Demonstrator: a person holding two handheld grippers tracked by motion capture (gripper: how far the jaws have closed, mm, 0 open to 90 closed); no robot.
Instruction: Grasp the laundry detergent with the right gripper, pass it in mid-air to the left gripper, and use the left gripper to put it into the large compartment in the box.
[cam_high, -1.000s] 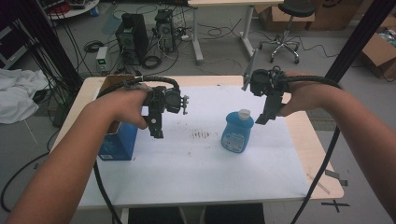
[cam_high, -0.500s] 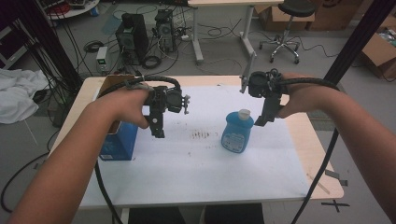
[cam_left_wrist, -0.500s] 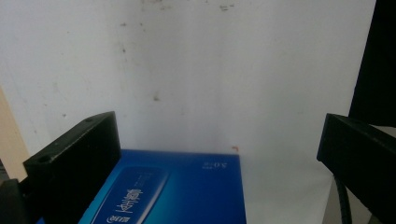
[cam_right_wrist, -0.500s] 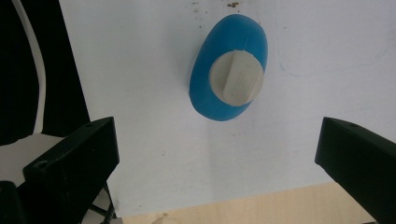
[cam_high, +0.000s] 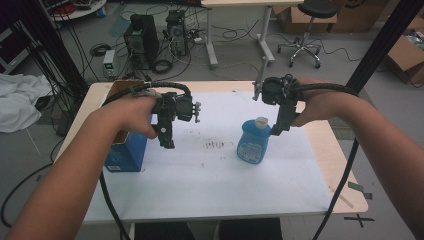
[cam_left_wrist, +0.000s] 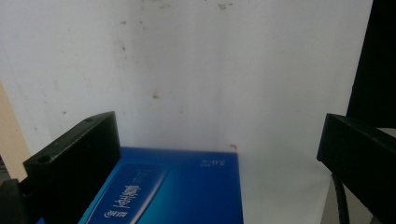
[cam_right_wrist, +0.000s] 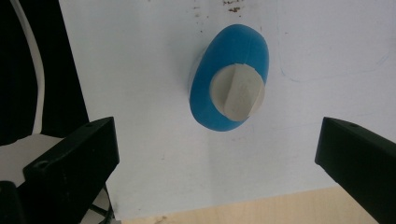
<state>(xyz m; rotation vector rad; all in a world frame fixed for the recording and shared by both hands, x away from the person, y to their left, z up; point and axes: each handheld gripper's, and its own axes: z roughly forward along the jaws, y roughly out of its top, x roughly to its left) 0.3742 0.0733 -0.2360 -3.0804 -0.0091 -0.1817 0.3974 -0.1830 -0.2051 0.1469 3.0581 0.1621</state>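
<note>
A blue bottle with a pale cap stands upright on the white sheet, right of centre. My right gripper hangs just above and to the right of its cap, jaws wide apart and empty. From above, the right gripper view looks down on the bottle between the spread jaws. A blue box stands at the table's left side. My left gripper hovers right beside it, open and holding nothing. The box's printed top lies low between its jaws in the left gripper view.
A white sheet covers most of the wooden table. Dark smudges mark the sheet's middle. Cables trail from both grippers over the table's front edge. Computers, an office chair and cardboard boxes stand on the floor beyond.
My right gripper has drifted left and slightly down, closer over the bottle's cap. The left gripper has stayed almost still by the box.
</note>
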